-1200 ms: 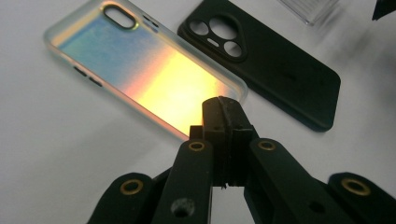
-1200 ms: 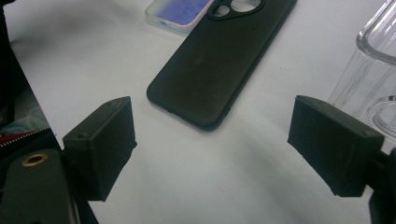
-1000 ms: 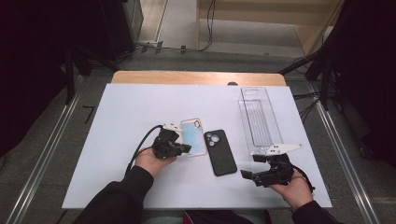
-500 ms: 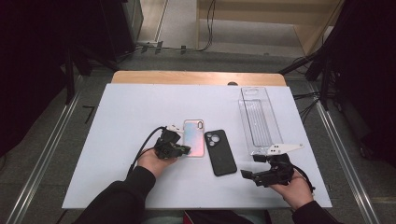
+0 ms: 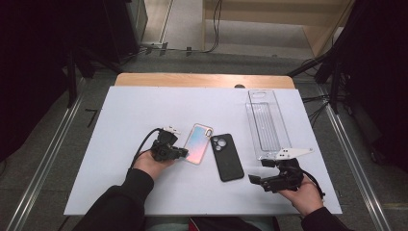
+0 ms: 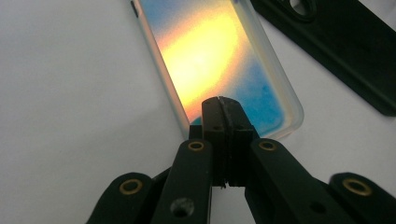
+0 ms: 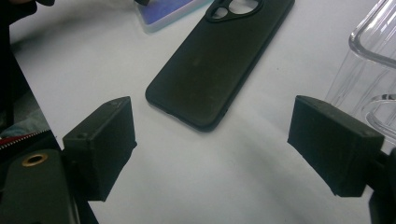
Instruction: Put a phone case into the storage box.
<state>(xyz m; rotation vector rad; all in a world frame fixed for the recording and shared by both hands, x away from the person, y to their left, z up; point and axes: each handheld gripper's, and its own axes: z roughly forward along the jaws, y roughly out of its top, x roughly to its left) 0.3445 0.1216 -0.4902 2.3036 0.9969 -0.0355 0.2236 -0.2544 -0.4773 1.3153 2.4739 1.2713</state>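
Observation:
An iridescent phone case (image 5: 197, 143) (image 6: 210, 51) lies flat in the middle of the white table (image 5: 120, 115). A black phone case (image 5: 227, 157) (image 7: 219, 60) lies just right of it, camera cut-out facing up. My left gripper (image 5: 184, 153) (image 6: 219, 105) is shut, its tips resting over the near edge of the iridescent case; I cannot tell whether they pinch its rim. My right gripper (image 5: 260, 172) (image 7: 212, 126) is wide open near the front right edge, short of the black case's near end, with nothing between its pads.
A long clear plastic tray (image 5: 267, 122) (image 7: 364, 46) lies lengthwise on the right side, just beyond my right gripper. A wooden strip (image 5: 202, 80) runs along the far edge. Bare table surface spreads to the left and at the back.
My left gripper has crept right, up to the near edge of the iridescent case. The right gripper and both cases have stayed put.

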